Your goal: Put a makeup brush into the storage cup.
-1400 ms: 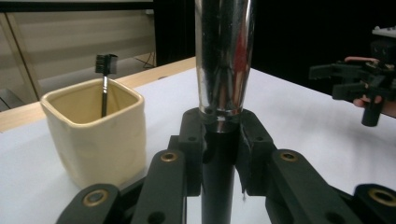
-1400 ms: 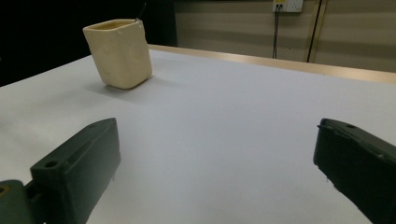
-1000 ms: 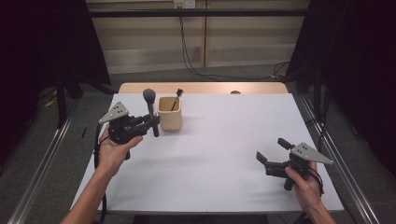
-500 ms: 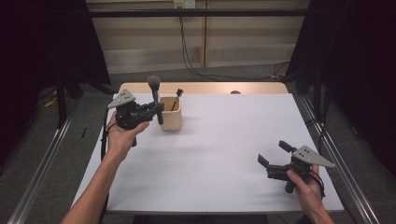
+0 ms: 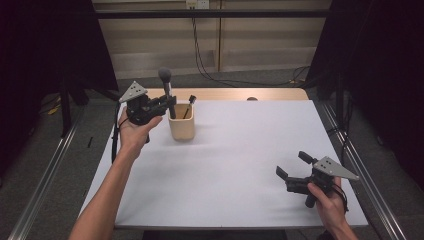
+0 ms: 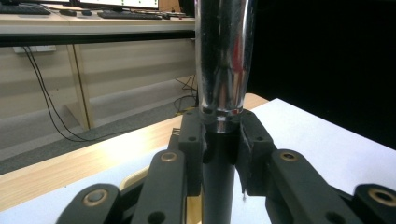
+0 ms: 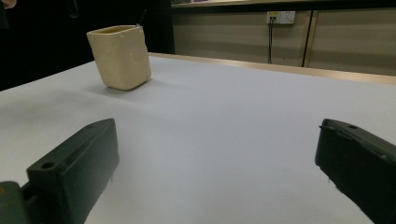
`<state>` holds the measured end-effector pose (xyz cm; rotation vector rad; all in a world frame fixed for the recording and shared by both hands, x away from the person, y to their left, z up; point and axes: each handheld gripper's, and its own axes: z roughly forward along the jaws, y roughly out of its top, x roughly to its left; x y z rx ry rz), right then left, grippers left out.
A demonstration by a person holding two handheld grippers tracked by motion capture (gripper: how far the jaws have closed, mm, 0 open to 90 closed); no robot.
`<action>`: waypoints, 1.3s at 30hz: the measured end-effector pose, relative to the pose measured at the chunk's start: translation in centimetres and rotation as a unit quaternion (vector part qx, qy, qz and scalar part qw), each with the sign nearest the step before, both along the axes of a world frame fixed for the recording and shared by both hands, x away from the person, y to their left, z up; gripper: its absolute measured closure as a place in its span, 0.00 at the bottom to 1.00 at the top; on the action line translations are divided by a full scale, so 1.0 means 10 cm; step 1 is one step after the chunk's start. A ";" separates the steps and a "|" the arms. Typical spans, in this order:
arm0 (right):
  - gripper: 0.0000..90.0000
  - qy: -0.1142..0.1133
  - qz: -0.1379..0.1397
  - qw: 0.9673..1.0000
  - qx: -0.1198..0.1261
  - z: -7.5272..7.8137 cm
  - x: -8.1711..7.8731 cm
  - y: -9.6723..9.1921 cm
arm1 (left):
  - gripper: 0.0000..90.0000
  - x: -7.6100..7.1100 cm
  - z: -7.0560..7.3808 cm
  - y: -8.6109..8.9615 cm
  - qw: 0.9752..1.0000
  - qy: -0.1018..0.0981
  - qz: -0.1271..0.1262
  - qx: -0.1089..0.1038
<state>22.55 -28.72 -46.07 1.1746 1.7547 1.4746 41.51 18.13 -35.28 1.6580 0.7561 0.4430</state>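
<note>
Since a second ago my left claw [image 5: 167, 106], clamped on the upright black-handled makeup brush [image 5: 167, 90], has moved beside the cream plastic cup [image 5: 181, 128]; insertion looks next. Right claw [image 5: 295, 165] rests apart.

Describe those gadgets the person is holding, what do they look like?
Each tool, left and right, is a black, chunky handheld device with two blocky black jaws on hinged links, joined with brass-coloured pins. A grey three-cornered plate sits on top of each. A dark cable trails from the left one. The forearms are bare, with no sleeves in sight.
</note>
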 end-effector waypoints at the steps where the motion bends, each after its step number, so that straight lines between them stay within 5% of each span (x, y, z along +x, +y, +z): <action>1: 0.00 0.000 0.001 1.000 0.000 0.00 0.00 0.00 | 0.83 0.01 0.00 -0.01 1.000 -0.001 0.000 -0.001; 13: 0.00 0.001 0.002 1.000 0.004 -0.01 0.00 0.01 | 0.83 0.16 0.05 -0.15 1.000 -0.011 0.008 0.005; 25: 0.00 0.003 0.006 1.000 0.003 -0.02 0.01 0.01 | 0.83 0.30 -0.11 -0.16 1.000 -0.006 0.022 0.019; 39: 0.00 0.005 0.011 1.000 0.002 -0.02 0.00 0.02 | 0.83 0.30 -0.36 -0.15 0.999 0.018 0.019 0.027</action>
